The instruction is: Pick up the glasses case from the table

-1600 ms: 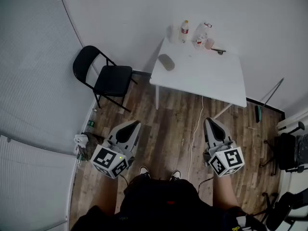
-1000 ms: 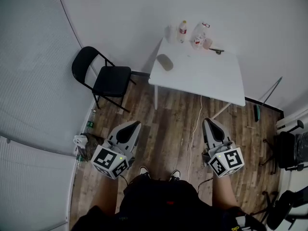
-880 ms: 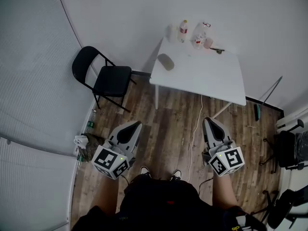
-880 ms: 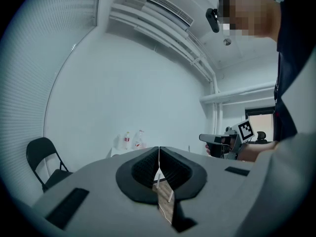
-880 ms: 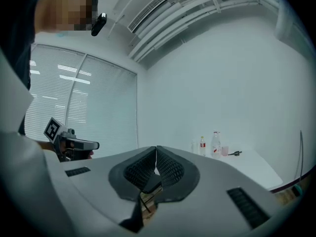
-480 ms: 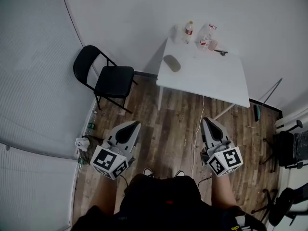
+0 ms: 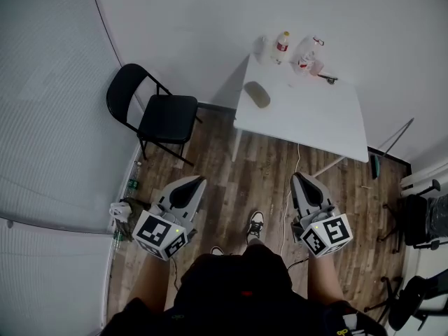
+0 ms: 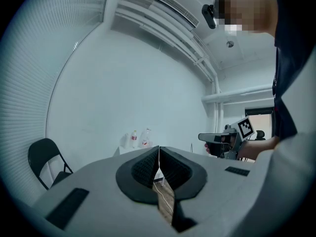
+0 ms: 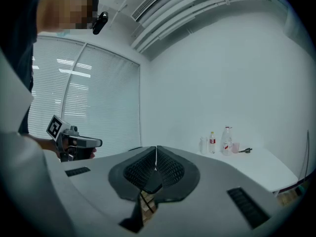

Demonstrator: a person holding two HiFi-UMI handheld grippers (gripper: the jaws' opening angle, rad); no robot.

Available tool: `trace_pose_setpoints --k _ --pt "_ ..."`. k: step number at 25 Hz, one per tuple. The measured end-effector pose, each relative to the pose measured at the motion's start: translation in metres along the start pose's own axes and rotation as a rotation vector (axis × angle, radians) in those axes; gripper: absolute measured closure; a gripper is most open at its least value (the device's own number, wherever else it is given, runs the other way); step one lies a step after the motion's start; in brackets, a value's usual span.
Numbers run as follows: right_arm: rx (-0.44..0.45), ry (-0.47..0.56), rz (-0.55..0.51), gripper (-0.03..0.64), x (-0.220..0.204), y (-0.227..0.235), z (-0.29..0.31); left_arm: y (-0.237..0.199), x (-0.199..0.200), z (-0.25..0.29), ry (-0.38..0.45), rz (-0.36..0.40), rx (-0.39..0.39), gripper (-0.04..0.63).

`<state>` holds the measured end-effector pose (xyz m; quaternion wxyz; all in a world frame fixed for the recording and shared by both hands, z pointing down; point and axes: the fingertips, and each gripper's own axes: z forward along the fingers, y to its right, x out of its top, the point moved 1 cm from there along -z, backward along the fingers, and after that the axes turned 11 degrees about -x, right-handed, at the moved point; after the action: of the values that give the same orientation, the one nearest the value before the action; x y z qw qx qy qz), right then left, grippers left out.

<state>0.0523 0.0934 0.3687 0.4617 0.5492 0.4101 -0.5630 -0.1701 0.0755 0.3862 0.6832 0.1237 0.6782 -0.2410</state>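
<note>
The glasses case (image 7: 257, 94) is an olive-grey oval lying near the left edge of the white table (image 7: 315, 128) in the head view. Both grippers are held level over the wooden floor, well short of the table. My left gripper (image 7: 196, 180) points toward the table with its jaws pressed together and nothing between them (image 8: 159, 154). My right gripper (image 7: 299, 176) is likewise shut and empty (image 9: 156, 154). Neither gripper view shows the case.
A black folding chair (image 7: 157, 114) stands left of the table. At the table's far edge are bottles (image 7: 282, 43), a pink cup (image 7: 316, 67) and a dark small item (image 7: 329, 78). A white cable (image 7: 288, 194) runs across the floor. The person's shoe (image 7: 255, 222) is forward.
The table and case have drifted right and slightly nearer in the head view. One shoe has stepped forward. Both grippers stay shut and in the same place in the picture.
</note>
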Motion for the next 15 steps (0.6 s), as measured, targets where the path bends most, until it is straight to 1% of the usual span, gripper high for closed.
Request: trace_pose_setpoints --k 3,6,10,15 --pt "0.001 -0.005 0.014 0.595 -0.006 0.017 0.018 -0.009 -0.001 0.018 -0.013 0.007 0.002 0.574" --pt "0.011 0.001 0.028 0.595 -0.007 0.038 0.043 -0.027 0.002 0.040 -0.020 0.007 0.022 0.574" --pt "0.029 0.003 0.041 0.595 -0.005 0.072 0.083 -0.052 0.012 0.082 -0.025 0.005 0.045 0.574" --pt "0.058 -0.010 0.059 0.595 -0.003 0.123 0.124 -0.070 0.023 0.139 -0.033 0.006 0.073 0.574"
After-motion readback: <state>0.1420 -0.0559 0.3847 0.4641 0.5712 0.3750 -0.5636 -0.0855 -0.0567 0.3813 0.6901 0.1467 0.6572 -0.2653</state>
